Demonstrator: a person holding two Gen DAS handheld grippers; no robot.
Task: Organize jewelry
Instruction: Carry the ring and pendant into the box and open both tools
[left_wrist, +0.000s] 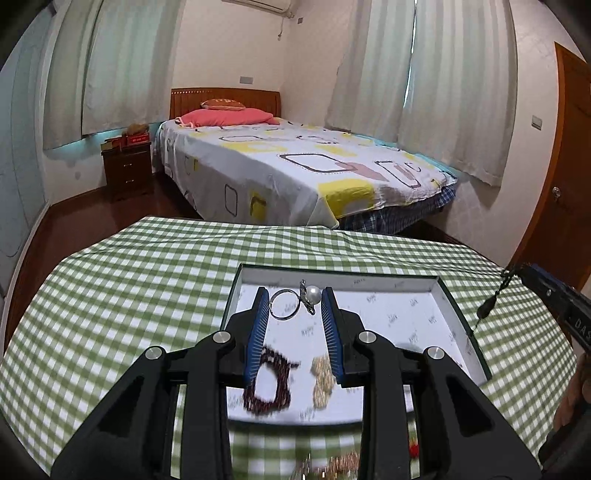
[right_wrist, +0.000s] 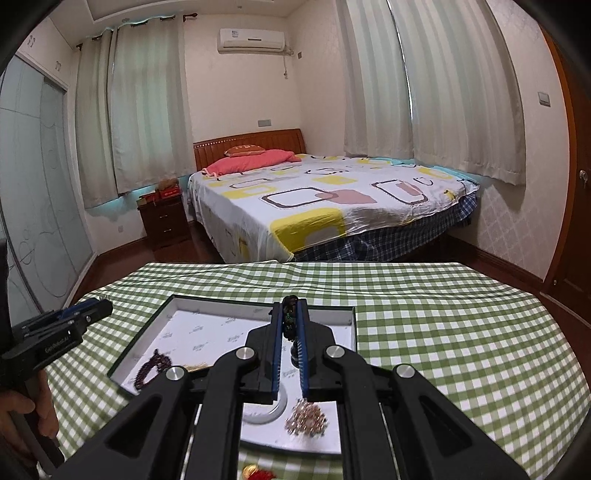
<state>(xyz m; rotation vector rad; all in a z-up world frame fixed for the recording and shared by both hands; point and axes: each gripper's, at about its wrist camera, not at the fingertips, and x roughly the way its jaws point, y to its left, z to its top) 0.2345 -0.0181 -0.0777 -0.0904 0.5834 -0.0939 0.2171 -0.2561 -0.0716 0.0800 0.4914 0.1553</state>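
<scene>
A shallow white-lined box (left_wrist: 458, 314) lies on the green checked table. My left gripper (left_wrist: 294, 297) hovers over it, shut on a silver ring with a pearl (left_wrist: 291, 301) held between the fingertips. Below it in the box lie a dark red bead bracelet (left_wrist: 267, 384) and a gold chain piece (left_wrist: 322, 376). My right gripper (right_wrist: 289, 312) is shut on a dark beaded string (right_wrist: 289, 317) that hangs down between the fingers over the box (right_wrist: 155, 317). That string also shows dangling at the right of the left wrist view (left_wrist: 491, 299).
A white plate or card (right_wrist: 325, 439) with a rose-gold chain cluster (right_wrist: 306, 419) lies near me, with red and gold items at the table's front edge (right_wrist: 258, 472). The checked tablecloth (right_wrist: 461, 332) spreads to the right. A bed stands beyond the table.
</scene>
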